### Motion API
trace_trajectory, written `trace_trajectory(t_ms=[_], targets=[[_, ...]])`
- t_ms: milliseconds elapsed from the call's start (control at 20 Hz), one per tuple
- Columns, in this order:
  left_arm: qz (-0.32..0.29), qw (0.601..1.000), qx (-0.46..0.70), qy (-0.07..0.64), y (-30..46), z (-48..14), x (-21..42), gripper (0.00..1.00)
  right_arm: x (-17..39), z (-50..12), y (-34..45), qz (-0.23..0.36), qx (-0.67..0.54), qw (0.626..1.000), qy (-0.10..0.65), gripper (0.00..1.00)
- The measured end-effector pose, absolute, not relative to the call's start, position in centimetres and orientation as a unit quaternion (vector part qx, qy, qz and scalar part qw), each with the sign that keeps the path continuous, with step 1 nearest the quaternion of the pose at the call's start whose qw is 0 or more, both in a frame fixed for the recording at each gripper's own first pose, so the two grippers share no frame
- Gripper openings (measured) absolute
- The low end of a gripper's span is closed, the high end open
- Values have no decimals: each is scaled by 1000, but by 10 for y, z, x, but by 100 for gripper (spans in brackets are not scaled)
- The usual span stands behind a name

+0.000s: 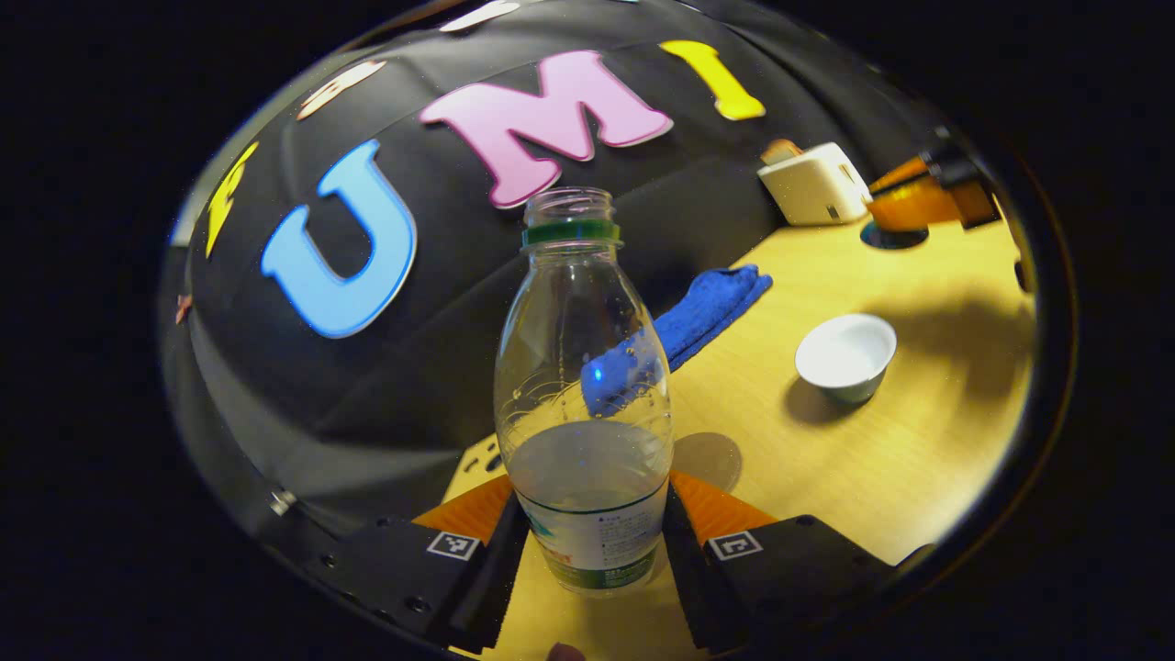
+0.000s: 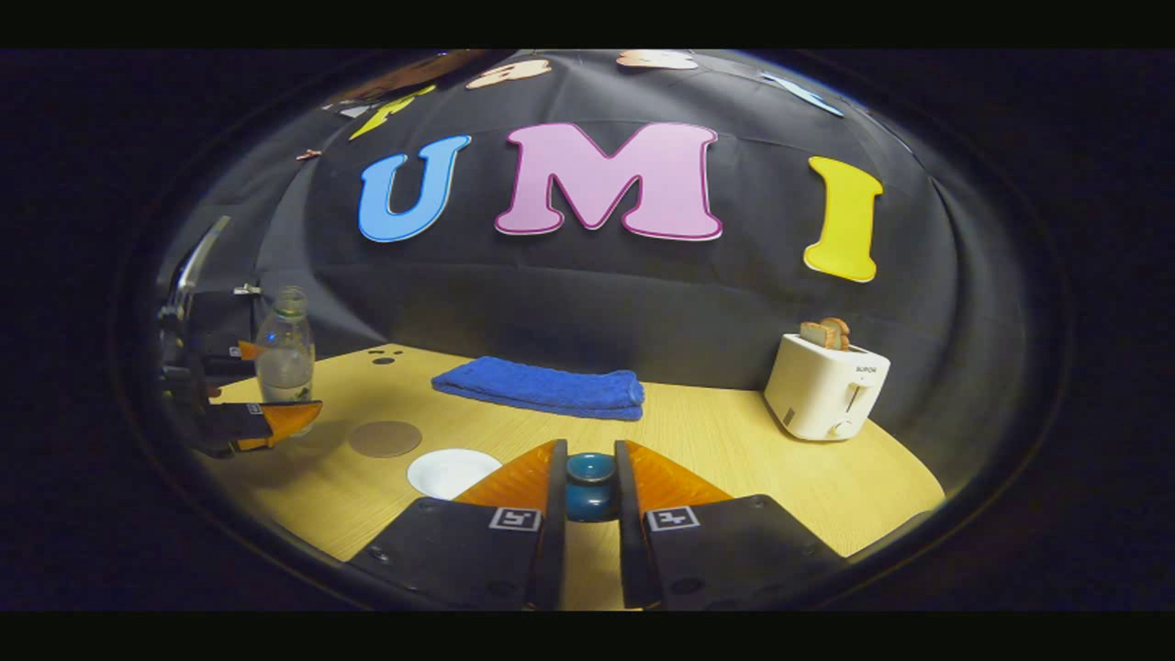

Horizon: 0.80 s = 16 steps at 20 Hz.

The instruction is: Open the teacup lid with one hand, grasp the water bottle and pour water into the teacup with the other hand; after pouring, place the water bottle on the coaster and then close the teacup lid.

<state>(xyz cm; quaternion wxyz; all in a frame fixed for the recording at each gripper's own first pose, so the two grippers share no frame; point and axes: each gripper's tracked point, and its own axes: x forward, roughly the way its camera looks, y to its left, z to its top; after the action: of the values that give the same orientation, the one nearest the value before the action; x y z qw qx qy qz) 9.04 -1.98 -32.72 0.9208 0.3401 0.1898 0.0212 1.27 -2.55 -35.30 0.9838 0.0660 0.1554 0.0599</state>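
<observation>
An uncapped clear water bottle (image 1: pixel 587 386) with a green neck ring, about a third full, stands upright between the fingers of my left gripper (image 1: pixel 592 519), which is shut on its lower labelled part. Just behind it a round brown coaster (image 1: pixel 707 459) lies on the table. The white teacup (image 1: pixel 844 356) sits open farther right. My right gripper (image 2: pixel 590 500) is shut on the dark teal teacup lid (image 2: pixel 590 487) and holds it above the table. From that side the teacup (image 2: pixel 452 471), coaster (image 2: pixel 386 438), bottle (image 2: pixel 285 353) and left gripper (image 2: pixel 266 418) are at the left.
A folded blue towel (image 2: pixel 542 386) lies along the back of the wooden table (image 2: pixel 734 450). A white toaster (image 2: pixel 826 386) with bread in it stands at the back right. In the left gripper view the right gripper (image 1: pixel 918 197) hangs far right, beyond the cup.
</observation>
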Motion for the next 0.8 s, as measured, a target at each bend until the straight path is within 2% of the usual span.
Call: trace_trajectory(t_ms=[200, 250, 300, 350, 400, 800], targets=[[6, 870, 459, 181, -24, -321, 102, 75, 7, -357, -38, 55, 65, 985, 152, 27], [3, 858, 480, 181, -27, -322, 105, 75, 4, -357, -40, 54, 67, 985, 152, 22], [0, 848, 498, 180, -27, -323, 109, 75, 3, -358, -42, 53, 68, 985, 152, 27], [-4, 839, 515, 177, -29, -324, 112, 75, 2, -358, -45, 52, 69, 985, 150, 22], [-5, 829, 532, 175, -29, -326, 117, 75, 1, -358, -48, 51, 68, 985, 148, 27], [-10, 756, 637, 149, -40, -317, 128, 75, -8, -361, -64, 50, 63, 986, 147, 27]])
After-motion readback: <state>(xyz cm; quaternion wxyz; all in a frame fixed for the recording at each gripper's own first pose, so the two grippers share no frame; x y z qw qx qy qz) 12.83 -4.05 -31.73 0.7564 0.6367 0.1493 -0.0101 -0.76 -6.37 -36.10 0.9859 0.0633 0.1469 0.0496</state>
